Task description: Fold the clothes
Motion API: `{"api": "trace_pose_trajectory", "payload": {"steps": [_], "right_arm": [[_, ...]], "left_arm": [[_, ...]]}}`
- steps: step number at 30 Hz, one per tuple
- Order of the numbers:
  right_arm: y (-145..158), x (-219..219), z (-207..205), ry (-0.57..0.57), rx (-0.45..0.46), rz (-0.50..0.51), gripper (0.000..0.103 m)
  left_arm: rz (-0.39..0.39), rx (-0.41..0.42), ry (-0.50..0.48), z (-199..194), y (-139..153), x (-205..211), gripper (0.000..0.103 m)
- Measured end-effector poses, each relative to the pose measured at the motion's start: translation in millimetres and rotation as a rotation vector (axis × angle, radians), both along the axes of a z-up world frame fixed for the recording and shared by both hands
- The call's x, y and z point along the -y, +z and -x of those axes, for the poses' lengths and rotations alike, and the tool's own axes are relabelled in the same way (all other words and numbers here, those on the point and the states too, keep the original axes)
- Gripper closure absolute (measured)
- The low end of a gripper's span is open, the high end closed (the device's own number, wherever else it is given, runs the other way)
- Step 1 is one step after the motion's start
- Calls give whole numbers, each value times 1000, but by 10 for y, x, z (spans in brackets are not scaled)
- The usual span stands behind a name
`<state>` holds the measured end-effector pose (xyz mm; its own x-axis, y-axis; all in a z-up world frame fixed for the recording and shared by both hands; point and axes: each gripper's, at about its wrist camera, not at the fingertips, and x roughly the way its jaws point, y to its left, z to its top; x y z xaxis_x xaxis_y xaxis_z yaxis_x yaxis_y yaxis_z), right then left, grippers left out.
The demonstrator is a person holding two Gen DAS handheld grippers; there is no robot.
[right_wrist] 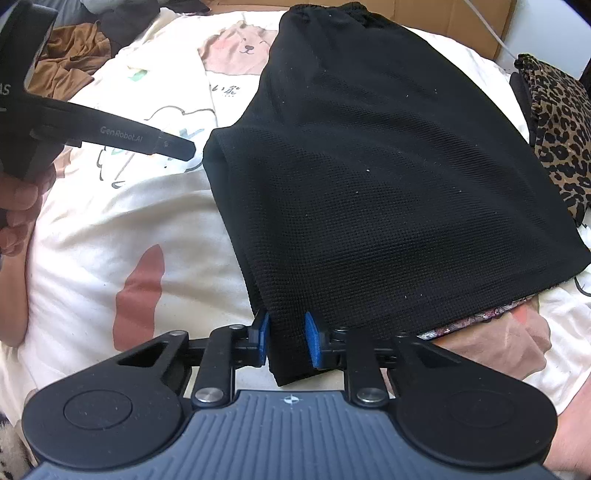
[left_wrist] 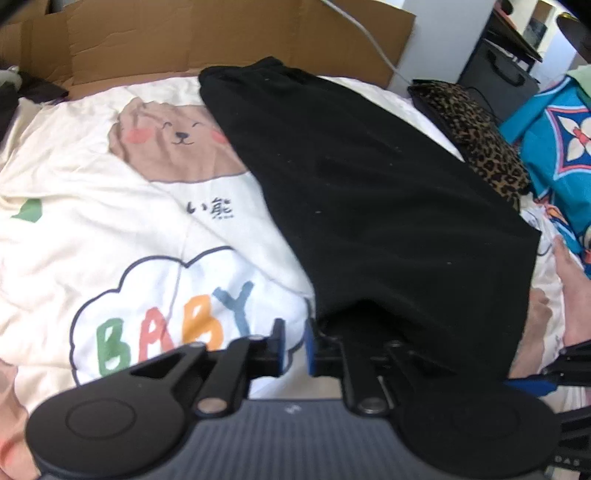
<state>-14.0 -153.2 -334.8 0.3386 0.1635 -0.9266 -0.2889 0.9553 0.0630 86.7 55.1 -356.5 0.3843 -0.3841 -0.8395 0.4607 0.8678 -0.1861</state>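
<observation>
Between right gripper pads: black garment.

A black garment covers the middle and right of the bed, running from the near edge to the far edge. Left of it, a wide stretch of cream printed quilt lies bare, giving open room for a gripper. A leopard-print cloth lies just beside the garment's right edge, narrowing that side. A cardboard wall closes off the far side. Brown clothing is heaped at the far left corner.
</observation>
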Motion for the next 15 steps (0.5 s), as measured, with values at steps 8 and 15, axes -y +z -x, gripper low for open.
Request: {"api": "trace_pose_trajectory", "payload": {"steps": [8,15], "right_arm": [[18,6,-3,-9,0,-11,86],[8,8,6,5,-8,-9,97]], "left_arm": [[-29,-5,-57,64,-92,93,64],[0,-10,-32,-31,-107,84,100]]}}
